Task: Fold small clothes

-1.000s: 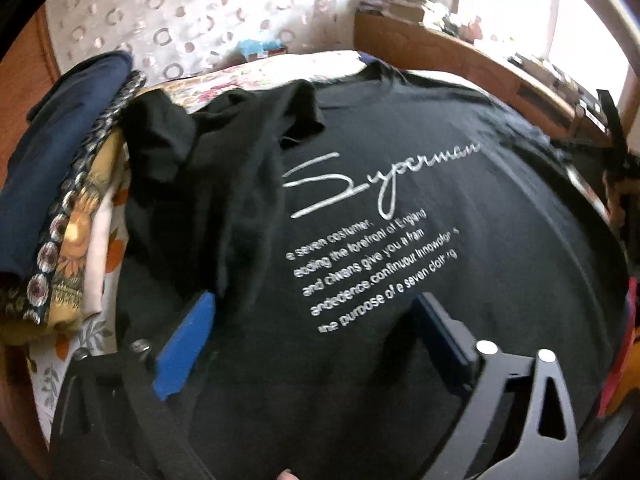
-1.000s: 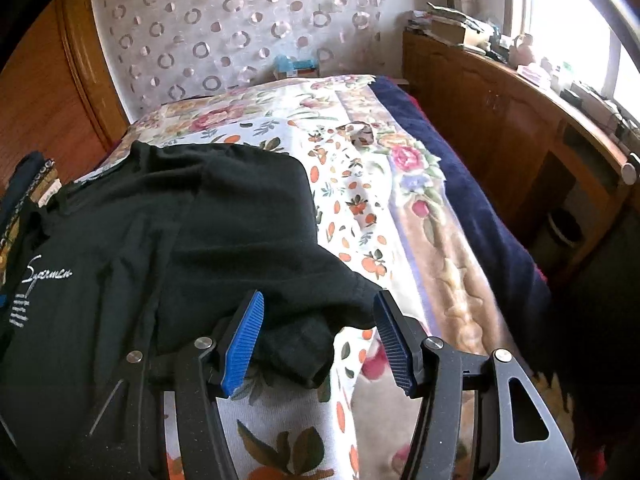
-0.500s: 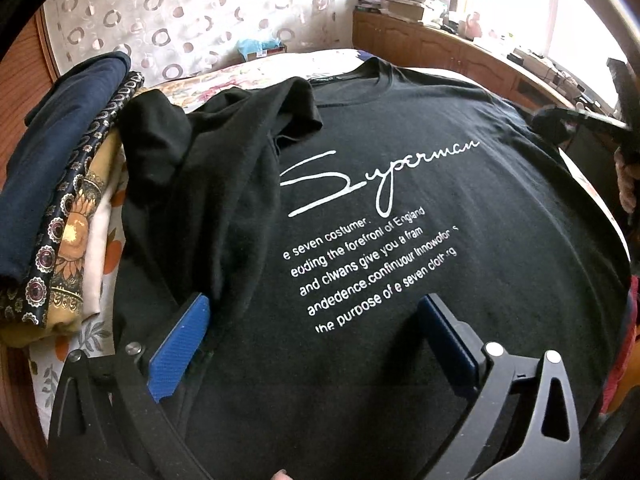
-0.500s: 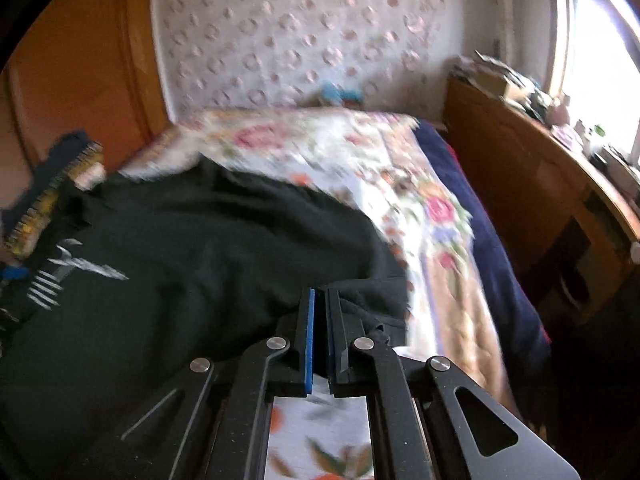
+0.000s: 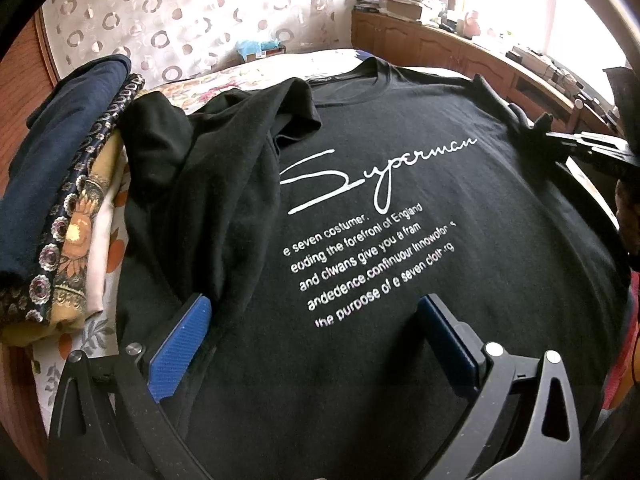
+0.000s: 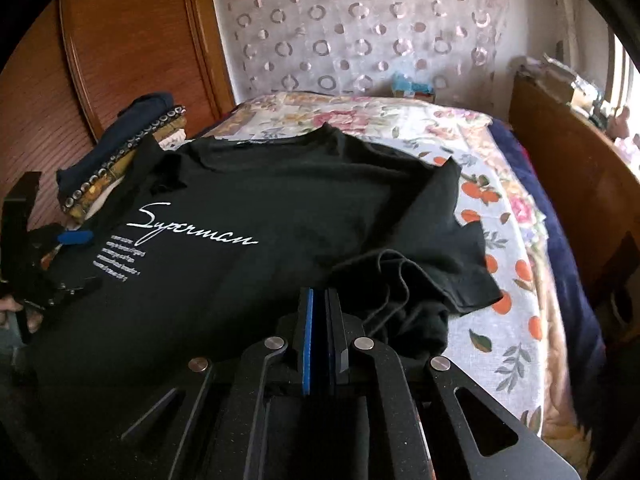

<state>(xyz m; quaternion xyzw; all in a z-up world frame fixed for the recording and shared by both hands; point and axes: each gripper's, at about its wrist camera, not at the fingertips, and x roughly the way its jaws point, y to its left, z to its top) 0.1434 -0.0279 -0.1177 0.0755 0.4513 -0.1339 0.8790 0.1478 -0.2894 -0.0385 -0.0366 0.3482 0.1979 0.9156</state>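
Black T-shirt (image 5: pixel 400 240) lies print-up on the bed (image 6: pixel 500 320), beside the folded stack (image 5: pixel 52 200). Right gripper (image 6: pixel 320 312) pinches its right hem edge fully closed; left gripper (image 5: pixel 316 320) hovers wide open, empty, over the shirt's lower front. Side fold in hand; next likely needs that edge carried across toward the print.

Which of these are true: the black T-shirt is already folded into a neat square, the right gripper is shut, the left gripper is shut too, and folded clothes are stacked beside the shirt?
1. The black T-shirt is folded square. False: it lies spread on the bedspread, one side flipped in.
2. The right gripper is shut. True, pinching the shirt's fabric.
3. The left gripper is shut. False: it is open over the shirt.
4. A pile of folded clothes lies beside the shirt. True.
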